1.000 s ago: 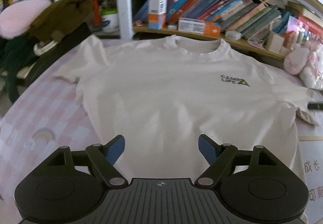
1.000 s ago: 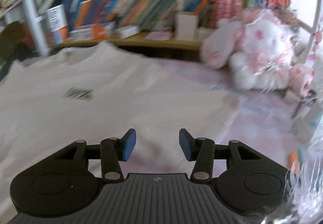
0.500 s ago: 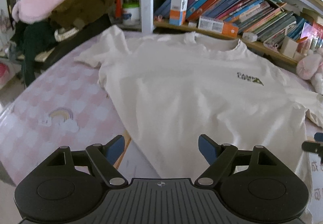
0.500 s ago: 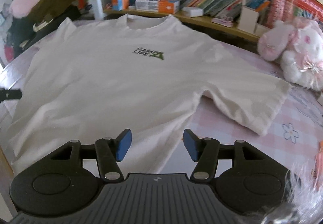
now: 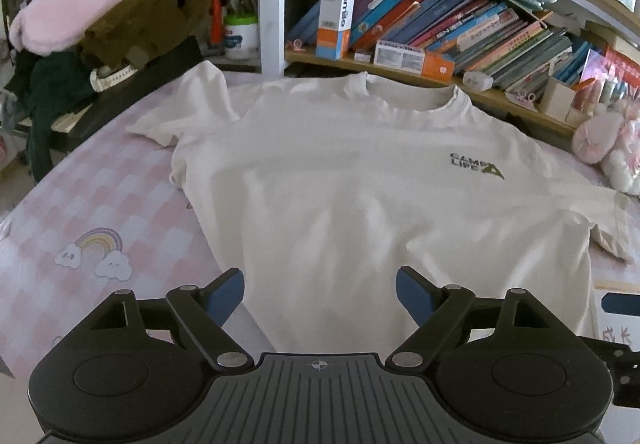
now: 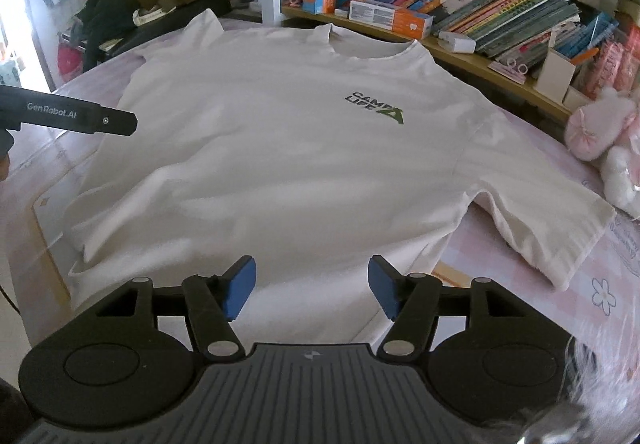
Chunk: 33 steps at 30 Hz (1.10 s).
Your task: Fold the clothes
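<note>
Pink checked bedsheet (image 5: 100, 204) with a rainbow print, bookshelf (image 5: 440, 32) behind; cream T-shirt (image 5: 360, 204) laid flat on it, face up, collar toward the shelf, hem toward the cameras.

Left to right: heap of dark and pink clothing (image 5: 100, 36) at far left. The shirt's sleeve on that side is spread on the sheet, a little rumpled. Left gripper (image 5: 320, 294) hovers over the hem near that corner, jaws wide apart, nothing between the pads; barely shifted in the last second. Small green logo (image 6: 376, 110) on the chest. Right gripper (image 6: 312, 292) now over the hem toward the other side; a second ago its view showed the plush toys (image 6: 608, 148) and the shirt's far edge, so it has swung across to face the garment squarely. Its jaws have just been opening, now moderately apart, empty.

Reading: both tools lined up along the bottom edge, no fold begun. Next likely a pinch on each hem corner; thin cloth lying flat may need pads pressed low to catch it.
</note>
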Tool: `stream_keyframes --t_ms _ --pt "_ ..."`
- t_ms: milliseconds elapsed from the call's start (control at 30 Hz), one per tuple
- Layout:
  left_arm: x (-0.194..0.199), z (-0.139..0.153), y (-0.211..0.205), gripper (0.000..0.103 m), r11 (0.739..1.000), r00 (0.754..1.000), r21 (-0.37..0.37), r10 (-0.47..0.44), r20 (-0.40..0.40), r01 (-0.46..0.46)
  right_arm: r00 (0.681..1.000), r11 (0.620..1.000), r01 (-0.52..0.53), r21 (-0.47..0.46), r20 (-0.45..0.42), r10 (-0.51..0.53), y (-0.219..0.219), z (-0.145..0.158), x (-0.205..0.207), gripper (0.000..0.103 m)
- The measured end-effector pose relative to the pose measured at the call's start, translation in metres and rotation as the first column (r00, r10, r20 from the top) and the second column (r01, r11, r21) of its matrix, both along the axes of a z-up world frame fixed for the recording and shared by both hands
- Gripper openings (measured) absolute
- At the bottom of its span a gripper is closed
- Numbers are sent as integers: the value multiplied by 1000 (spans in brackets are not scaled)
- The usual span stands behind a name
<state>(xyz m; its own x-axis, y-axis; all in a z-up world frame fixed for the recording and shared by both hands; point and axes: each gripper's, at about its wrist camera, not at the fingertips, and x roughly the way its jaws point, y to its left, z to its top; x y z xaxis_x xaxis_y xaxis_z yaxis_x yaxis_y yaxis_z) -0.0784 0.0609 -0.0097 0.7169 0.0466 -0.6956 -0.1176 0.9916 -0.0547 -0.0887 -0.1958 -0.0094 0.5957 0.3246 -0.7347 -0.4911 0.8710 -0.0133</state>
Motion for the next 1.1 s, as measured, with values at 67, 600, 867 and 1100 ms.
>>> stream_keyframes --t_ms 67,600,867,1100 --pt "0 0 3 86 1000 1000 -8 -8 2 8 1000 1000 24 -6 -1 -24 -2 1 -4 63" --pt "36 67 9 95 966 981 -176 -184 54 190 938 939 344 10 -32 -344 16 11 -33 65" --pt "47 34 26 95 978 980 74 -196 31 194 916 916 401 6 -18 -400 49 12 -48 65" --pt "41 14 54 95 971 972 51 -235 -6 235 949 951 306 30 -83 -303 76 9 -62 66"
